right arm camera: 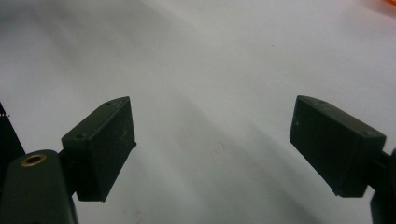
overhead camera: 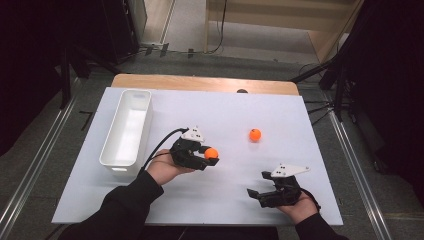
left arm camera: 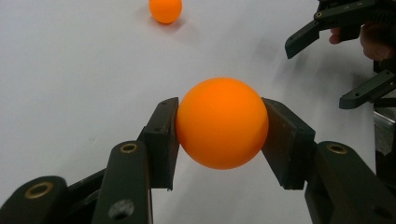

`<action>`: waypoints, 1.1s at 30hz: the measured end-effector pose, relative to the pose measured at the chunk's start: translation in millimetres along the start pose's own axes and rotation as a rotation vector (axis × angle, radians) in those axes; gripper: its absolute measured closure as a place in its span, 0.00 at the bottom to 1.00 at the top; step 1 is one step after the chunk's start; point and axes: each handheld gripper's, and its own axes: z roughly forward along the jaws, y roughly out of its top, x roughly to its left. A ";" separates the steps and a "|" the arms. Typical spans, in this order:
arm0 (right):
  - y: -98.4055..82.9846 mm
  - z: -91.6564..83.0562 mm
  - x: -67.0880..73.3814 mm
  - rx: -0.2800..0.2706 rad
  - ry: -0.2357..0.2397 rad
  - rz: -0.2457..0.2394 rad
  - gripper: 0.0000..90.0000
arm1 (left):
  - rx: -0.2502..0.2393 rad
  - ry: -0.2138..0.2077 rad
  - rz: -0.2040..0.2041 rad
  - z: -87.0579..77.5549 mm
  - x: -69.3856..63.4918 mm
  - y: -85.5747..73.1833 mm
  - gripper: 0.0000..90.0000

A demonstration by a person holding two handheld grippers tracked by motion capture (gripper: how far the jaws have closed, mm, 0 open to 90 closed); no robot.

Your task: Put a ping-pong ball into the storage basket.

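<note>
1. High view: your left gripper [overhead camera: 214,159] sits near the middle of the bench [overhead camera: 220,200], held by your left hand [overhead camera: 165,170], and it is clamped on an orange ball [overhead camera: 211,153] at its tip. A second orange ball [overhead camera: 255,134] lies loose on the white surface, farther away and to the right, well apart from the held one. The white bin [overhead camera: 127,127] stands at the far left, its long side running away from you, well apart from the held ball. Your right gripper [overhead camera: 257,186] rests at the near right in your right hand [overhead camera: 300,207], jaws spread and pointing left.

2. Left gripper view: the held ball [left arm camera: 222,122] is squeezed between both pads [left arm camera: 162,137], touching each of them, and it sits above the bench surface [left arm camera: 70,84]. The loose ball [left arm camera: 165,9] lies at the top edge, beyond the held one. Your right gripper [left arm camera: 322,65] shows at the upper right with its jaws parted.

3. Right gripper view: your right gripper [right arm camera: 212,140] stands wide apart with nothing between its pads [right arm camera: 105,140], just bare white bench [right arm camera: 210,70] beneath. A sliver of orange [right arm camera: 390,2] peeks in at the top right corner; you cannot tell from here which ball it is.
</note>
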 end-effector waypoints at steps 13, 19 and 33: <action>0.1 -0.1 0.7 -0.002 0.002 -0.002 0.14 | -0.006 0.014 -0.017 -10.0 4.2 -4.6 0.57; 0.2 0.0 1.0 -0.002 0.001 -0.004 0.14 | -0.016 0.028 -0.031 -15.8 7.4 -6.5 0.57; 2.4 1.9 2.2 0.010 0.005 -0.010 0.14 | -0.040 0.058 -0.078 -27.7 12.2 -7.9 0.57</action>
